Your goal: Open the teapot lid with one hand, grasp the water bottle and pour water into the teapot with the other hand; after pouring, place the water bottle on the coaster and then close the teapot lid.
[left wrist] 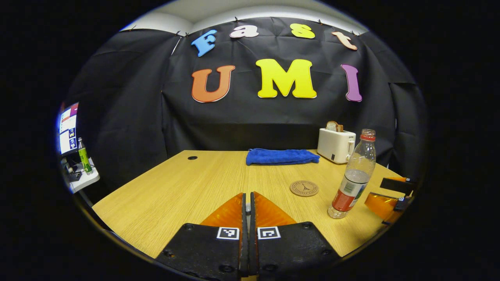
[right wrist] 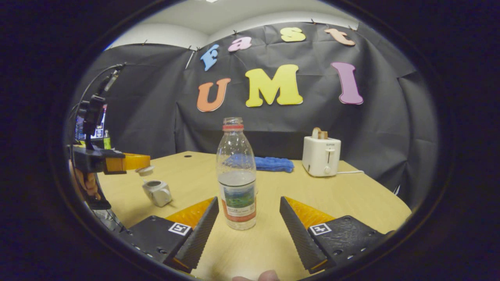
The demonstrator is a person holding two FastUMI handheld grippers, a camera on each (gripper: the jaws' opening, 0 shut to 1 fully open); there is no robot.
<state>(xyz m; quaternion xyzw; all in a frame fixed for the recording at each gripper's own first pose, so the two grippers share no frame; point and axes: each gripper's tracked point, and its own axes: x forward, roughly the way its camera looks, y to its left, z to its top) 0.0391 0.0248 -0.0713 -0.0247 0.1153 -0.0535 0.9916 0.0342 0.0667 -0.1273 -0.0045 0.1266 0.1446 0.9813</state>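
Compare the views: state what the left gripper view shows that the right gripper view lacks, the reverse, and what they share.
The left gripper view adds the coaster beside the water bottle. The right gripper view adds the open teapot, with the left gripper holding the lid above it. Shared: water bottle, toaster, blue cloth, table. The right gripper has its jaws open around the water bottle.

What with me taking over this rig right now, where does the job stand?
Left gripper: shut on the teapot lid, held above the open teapot.
Right gripper: open, fingers either side of the water bottle, not gripping.
Bottle stands uncapped on the table, beside the coaster.
Done: lid off.
Left: grasp bottle, pour, set it on coaster, close lid.
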